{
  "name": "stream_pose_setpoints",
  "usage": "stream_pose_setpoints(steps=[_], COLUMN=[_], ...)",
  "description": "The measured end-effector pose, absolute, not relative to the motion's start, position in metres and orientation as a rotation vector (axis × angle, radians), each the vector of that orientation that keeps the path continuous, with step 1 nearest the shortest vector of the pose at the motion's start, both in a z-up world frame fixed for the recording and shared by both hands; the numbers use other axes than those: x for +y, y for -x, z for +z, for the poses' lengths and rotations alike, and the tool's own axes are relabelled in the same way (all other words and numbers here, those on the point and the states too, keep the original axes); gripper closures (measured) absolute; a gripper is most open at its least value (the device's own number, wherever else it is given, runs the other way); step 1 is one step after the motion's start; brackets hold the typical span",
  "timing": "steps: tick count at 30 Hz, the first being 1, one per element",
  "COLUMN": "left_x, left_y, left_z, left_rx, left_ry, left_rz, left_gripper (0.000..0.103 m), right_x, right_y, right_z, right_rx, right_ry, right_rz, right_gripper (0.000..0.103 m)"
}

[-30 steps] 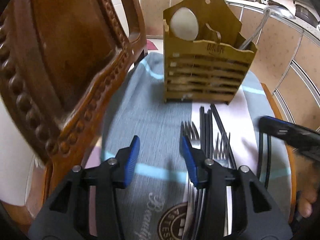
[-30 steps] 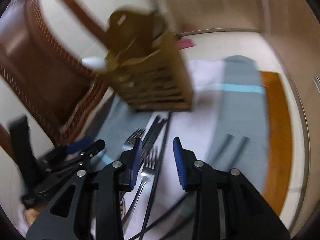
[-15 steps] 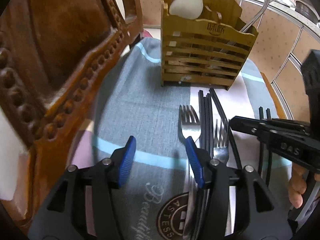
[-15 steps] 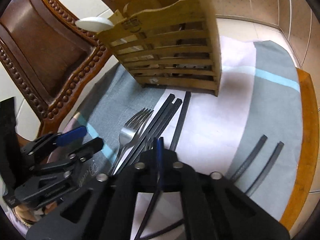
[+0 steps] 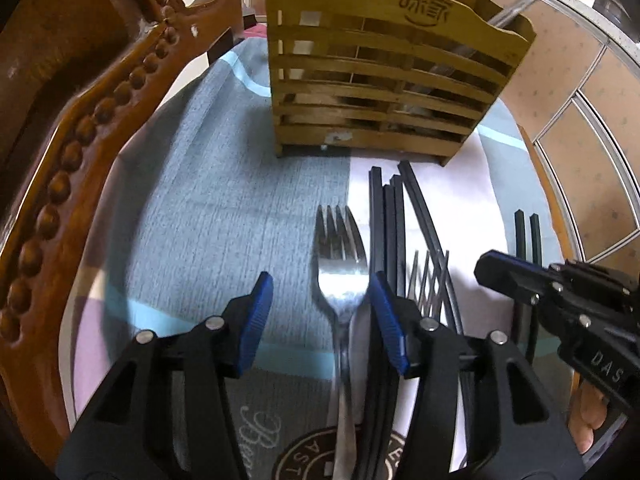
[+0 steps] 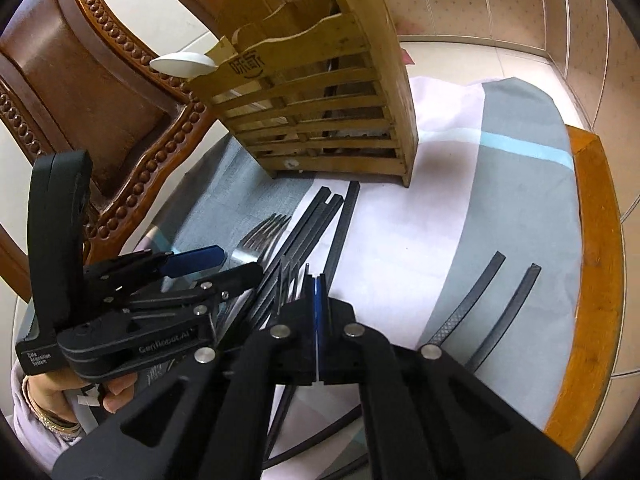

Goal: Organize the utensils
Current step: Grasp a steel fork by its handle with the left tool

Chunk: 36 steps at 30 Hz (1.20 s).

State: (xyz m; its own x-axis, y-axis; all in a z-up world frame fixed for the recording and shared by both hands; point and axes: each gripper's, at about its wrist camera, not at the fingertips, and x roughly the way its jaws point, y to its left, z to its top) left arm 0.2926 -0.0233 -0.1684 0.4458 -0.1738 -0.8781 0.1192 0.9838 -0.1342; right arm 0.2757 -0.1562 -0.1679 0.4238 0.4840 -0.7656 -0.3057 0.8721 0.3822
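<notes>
A slatted wooden utensil holder (image 5: 384,80) stands at the far side of the cloth, with a white spoon (image 6: 182,65) in it. Two steel forks (image 5: 340,260) and a bundle of black chopsticks (image 5: 386,216) lie in front of it. My left gripper (image 5: 320,320) is open, its jaws on either side of the left fork's neck. My right gripper (image 6: 318,280) is shut with nothing visible between its pads, hovering over the second fork (image 6: 286,276) and the chopsticks (image 6: 320,216).
A carved wooden chair (image 5: 80,120) stands close on the left. Two separate black chopsticks (image 6: 496,304) lie on the cloth (image 6: 440,220) at the right. The orange table edge (image 6: 596,280) is at the far right. Kitchen cabinets are behind.
My left gripper has moved forward and right so the left fork now lies between its jaws. My right gripper has shut from open and lowered over the utensils.
</notes>
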Motion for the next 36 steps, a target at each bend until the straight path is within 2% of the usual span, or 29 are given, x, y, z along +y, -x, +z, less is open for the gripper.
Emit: stream_pose_setpoints(steps=[2, 6, 8, 10, 16, 19, 21, 23, 25, 27, 28, 31, 32, 35, 36], left_x=[-0.023, -0.013, -0.007, -0.004, 0.001, 0.006, 0.003, 0.000, -0.003, -0.007, -0.008, -0.003, -0.002, 0.003, 0.005], left_y=[-0.294, -0.288, -0.279, -0.270, -0.262, -0.264, -0.266, -0.269, -0.273, -0.278, -0.280, -0.290, -0.292, -0.296, -0.296], left_z=[-0.170, -0.169, -0.167, -0.165, -0.158, -0.153, -0.153, -0.155, -0.156, -0.158, -0.159, -0.162, -0.164, -0.167, -0.167], left_rx=[1.109, 1.116, 1.121, 1.129, 1.117, 1.116, 1.117, 1.125, 1.137, 1.156, 1.165, 1.216, 1.232, 1.249, 1.251], left_ry=[0.066, 0.100, 0.110, 0.104, 0.040, 0.051, 0.046, 0.038, 0.029, 0.028, 0.031, 0.103, 0.117, 0.123, 0.148], left_rz=[-0.190, -0.182, -0.183, -0.185, -0.161, -0.162, -0.161, -0.150, -0.141, -0.139, -0.142, -0.175, -0.174, -0.154, -0.168], left_gripper=[0.078, 0.078, 0.078, 0.078, 0.077, 0.070, 0.067, 0.067, 0.066, 0.053, 0.053, 0.053, 0.056, 0.077, 0.078], right_x=[-0.157, -0.158, -0.156, -0.153, -0.132, -0.128, -0.131, -0.135, -0.139, -0.143, -0.146, -0.151, -0.153, -0.158, -0.160], right_y=[-0.275, -0.275, -0.275, -0.276, -0.287, -0.293, -0.294, -0.294, -0.291, -0.288, -0.286, -0.282, -0.281, -0.279, -0.279], right_z=[-0.166, -0.165, -0.165, -0.165, -0.171, -0.178, -0.178, -0.177, -0.174, -0.171, -0.170, -0.167, -0.166, -0.165, -0.164], right_rx=[1.017, 1.018, 1.016, 1.014, 1.020, 1.044, 1.057, 1.058, 1.045, 1.033, 1.028, 1.018, 1.013, 1.011, 1.011], right_ry=[-0.198, -0.190, -0.186, -0.182, -0.117, -0.116, -0.150, -0.175, -0.187, -0.194, -0.200, -0.198, -0.198, -0.211, -0.218], right_rz=[0.498, 0.492, 0.493, 0.503, 0.530, 0.545, 0.567, 0.570, 0.559, 0.547, 0.547, 0.540, 0.537, 0.531, 0.526], right_gripper=[0.101, 0.090, 0.079, 0.073, 0.073, 0.073, 0.090, 0.096, 0.097, 0.097, 0.097, 0.097, 0.097, 0.097, 0.097])
